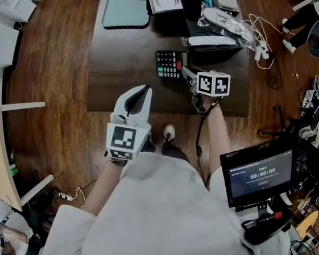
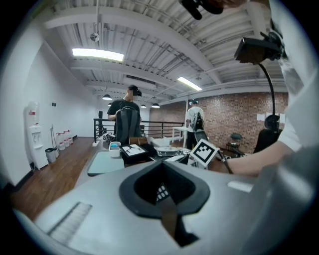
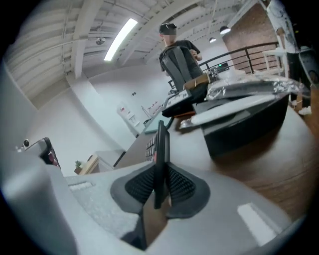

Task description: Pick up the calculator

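My right gripper (image 1: 186, 73) is clenched on one thin edge of the calculator (image 1: 168, 64), over the surface (image 1: 124, 71). With so narrow a hold, it could pivot and slip out. My left gripper (image 1: 138, 98) is closed and empty.

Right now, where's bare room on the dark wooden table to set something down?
Free: left half of the dark wooden table, between the pale teal mat and the front edge, left of the black calculator. Crowded: right rear, black box and crinkled foil bag.
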Demonstrator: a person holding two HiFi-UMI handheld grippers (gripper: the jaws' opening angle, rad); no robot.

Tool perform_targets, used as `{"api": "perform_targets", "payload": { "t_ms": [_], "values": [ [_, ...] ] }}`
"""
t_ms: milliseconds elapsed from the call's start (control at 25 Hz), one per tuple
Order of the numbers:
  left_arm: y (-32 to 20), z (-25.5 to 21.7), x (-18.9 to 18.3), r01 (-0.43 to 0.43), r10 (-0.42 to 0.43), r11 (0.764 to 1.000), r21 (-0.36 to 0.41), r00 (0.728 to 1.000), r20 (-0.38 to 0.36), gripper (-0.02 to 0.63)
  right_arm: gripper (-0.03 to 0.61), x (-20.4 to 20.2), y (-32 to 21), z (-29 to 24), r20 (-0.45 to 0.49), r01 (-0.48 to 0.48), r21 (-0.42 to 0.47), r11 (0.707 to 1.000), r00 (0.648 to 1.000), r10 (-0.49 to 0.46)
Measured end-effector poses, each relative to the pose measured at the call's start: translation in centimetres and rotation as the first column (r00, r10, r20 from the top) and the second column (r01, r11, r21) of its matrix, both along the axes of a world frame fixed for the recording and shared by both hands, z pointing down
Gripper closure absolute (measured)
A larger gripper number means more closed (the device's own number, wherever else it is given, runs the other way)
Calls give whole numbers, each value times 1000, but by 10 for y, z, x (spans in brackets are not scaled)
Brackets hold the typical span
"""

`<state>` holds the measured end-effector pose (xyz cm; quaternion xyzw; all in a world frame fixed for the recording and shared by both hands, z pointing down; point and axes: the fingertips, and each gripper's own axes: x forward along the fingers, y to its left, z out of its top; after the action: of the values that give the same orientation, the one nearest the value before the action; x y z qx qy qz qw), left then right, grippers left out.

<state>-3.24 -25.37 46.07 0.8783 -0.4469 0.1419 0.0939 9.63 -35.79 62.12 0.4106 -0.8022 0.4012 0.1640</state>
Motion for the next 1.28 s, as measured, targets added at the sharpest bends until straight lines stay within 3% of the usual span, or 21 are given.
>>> {"api": "perform_targets", "payload": {
  "t_ms": [240, 400, 640, 1040, 1280],
  "values": [
    [2, -5, 2, -17, 17, 1000, 23, 1000, 3, 607, 522, 32, -14, -73, -112, -85, 232, 969, 987, 114],
    [-2, -10, -2, -16, 14, 999, 47, 1000, 23, 607, 522, 50, -14, -132, -152, -108, 401, 910, 972, 182],
    [-11, -30, -13, 4, -9, 993, 115, 999, 45, 607, 522, 65, 4, -214, -164, -122, 587, 801, 950, 265],
    [-16, -54, -27, 26, -37, 983, 180, 998, 60, 607, 523, 68, 37, -299, -182, -96, 757, 646, 919, 350],
    [-17, -63, -27, 27, -43, 976, 215, 997, 70, 607, 525, 73, 51, -309, -169, -115, 791, 601, 903, 396]
  ]
}}
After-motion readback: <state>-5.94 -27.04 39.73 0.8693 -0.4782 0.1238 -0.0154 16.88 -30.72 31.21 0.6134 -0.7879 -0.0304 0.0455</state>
